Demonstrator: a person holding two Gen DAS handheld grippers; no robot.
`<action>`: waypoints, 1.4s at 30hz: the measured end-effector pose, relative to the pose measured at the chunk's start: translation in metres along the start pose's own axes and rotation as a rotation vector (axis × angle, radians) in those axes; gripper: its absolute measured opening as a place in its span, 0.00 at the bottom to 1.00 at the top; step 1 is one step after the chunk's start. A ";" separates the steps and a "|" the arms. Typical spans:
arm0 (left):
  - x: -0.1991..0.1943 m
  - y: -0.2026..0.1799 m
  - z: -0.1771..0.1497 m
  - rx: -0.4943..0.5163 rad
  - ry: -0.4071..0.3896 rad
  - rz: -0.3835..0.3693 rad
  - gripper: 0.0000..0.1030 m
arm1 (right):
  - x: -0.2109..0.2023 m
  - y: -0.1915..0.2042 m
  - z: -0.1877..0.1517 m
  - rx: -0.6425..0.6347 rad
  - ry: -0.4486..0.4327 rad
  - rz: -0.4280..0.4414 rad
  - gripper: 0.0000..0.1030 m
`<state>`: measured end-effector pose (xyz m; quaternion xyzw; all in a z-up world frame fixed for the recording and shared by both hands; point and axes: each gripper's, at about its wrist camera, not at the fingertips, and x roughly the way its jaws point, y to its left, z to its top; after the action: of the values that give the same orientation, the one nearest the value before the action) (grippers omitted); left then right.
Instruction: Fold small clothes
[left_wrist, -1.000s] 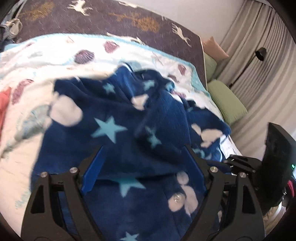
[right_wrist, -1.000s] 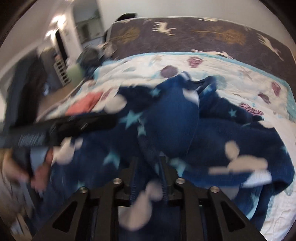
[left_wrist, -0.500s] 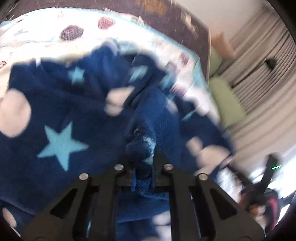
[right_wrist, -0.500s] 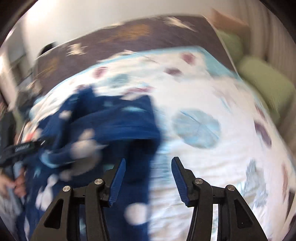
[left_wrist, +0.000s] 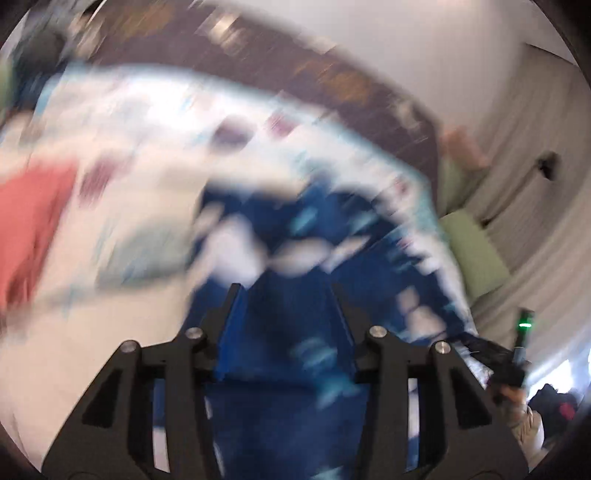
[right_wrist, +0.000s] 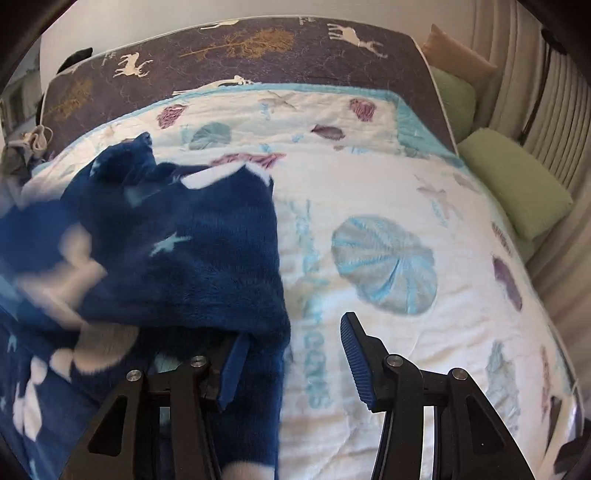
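The fingers of the left gripper (left_wrist: 284, 295) stand apart and its jaws are opening; the left wrist view is heavily blurred, so the blue fleece garment (left_wrist: 295, 387) fills the gap between them, but whether the pads touch it cannot be told. In that view the garment, dark blue with pale stars and white blobs, lies on the white shell-print quilt (left_wrist: 110, 332), and a red cloth (left_wrist: 29, 221) sits at the far left edge. At the lower right of the same view a hand (left_wrist: 524, 417) appears beside a small green light. The right gripper (right_wrist: 291, 347) has its fingers spread, with nothing pinched between the blue pads: the left finger (right_wrist: 234, 369) sits at the garment's edge, partly overhung by a fleece fold, while the right finger (right_wrist: 356, 362) stands over bare quilt. In the right wrist view the garment is bunched on the left part of the bed, its right edge running down toward the left finger. Beyond it stretches a dark deer-print cover (right_wrist: 240, 48), and green cushions (right_wrist: 513, 184) lie along the right side by the curtain (right_wrist: 535, 74).
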<state>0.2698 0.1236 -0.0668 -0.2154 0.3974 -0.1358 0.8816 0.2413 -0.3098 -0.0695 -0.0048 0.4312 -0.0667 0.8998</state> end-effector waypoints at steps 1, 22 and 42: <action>0.007 0.011 -0.005 -0.050 0.035 0.005 0.45 | -0.002 -0.003 -0.003 0.007 0.007 0.018 0.49; -0.007 -0.076 0.061 0.222 -0.112 -0.047 0.15 | -0.018 -0.001 0.000 -0.009 -0.011 0.118 0.50; 0.008 -0.035 0.026 0.171 -0.055 0.044 0.46 | -0.066 -0.001 0.006 -0.022 -0.084 0.166 0.42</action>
<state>0.2921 0.0974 -0.0394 -0.1345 0.3646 -0.1439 0.9101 0.2050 -0.3033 -0.0150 0.0183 0.3925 0.0130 0.9195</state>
